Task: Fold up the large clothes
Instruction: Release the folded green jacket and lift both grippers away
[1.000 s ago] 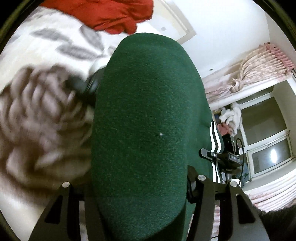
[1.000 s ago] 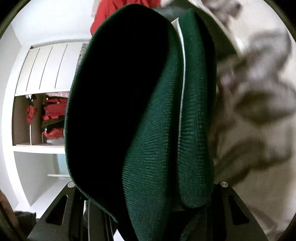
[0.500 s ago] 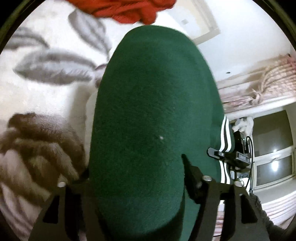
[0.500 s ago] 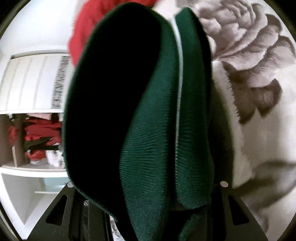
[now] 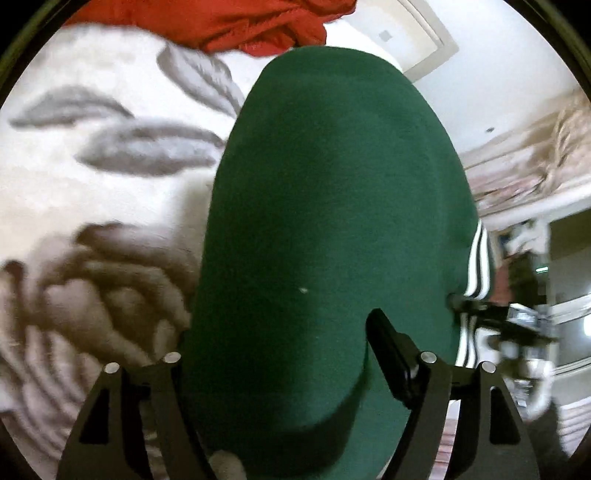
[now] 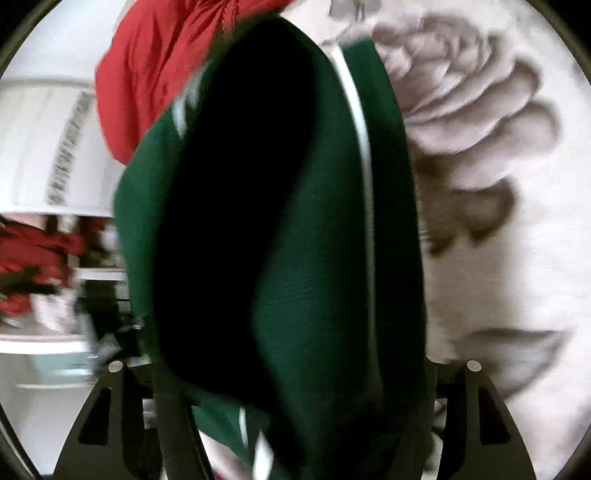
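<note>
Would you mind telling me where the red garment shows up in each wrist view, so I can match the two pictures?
Left wrist view: the red garment lies along the top edge, left of centre, above the green garment.
Right wrist view: the red garment sits at upper left, partly behind the green garment.
Shared landmark: the flower-print blanket, on the left in the left wrist view and on the right in the right wrist view.

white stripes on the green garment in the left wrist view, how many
3, side by side on the green garment, at its right edge, running down past the claw's right finger. More may be hidden in the folds.
</note>
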{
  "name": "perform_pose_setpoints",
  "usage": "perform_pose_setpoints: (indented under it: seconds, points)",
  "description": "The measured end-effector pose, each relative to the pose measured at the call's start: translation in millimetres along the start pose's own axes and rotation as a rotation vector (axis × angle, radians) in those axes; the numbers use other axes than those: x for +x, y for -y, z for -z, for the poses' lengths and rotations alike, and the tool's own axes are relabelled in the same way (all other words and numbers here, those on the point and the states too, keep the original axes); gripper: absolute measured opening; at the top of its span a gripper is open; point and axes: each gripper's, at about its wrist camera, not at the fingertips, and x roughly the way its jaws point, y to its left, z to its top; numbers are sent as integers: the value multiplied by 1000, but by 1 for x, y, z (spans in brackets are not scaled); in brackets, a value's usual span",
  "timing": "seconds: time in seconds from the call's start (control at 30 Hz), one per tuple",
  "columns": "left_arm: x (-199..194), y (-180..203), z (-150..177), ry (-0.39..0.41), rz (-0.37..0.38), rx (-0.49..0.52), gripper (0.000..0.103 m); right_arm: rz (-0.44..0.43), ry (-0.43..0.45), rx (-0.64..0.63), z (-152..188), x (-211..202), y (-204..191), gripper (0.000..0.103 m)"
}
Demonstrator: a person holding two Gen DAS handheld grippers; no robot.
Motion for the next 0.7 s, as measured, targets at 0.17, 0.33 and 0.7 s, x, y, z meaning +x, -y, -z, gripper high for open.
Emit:
perform_pose_setpoints:
  seconds: [0.17,0.33,0.7]
  points:
    - [-40,34,13,154,-252,110,91,279,116,-48,36,-39,-27,88]
    - [-86,87,50,285,-474,215,94,548,243,-116,113,-94,-84,93]
    - [-182,171,143,366,-549,257,95,700,395,-170,272,-171,-190,95]
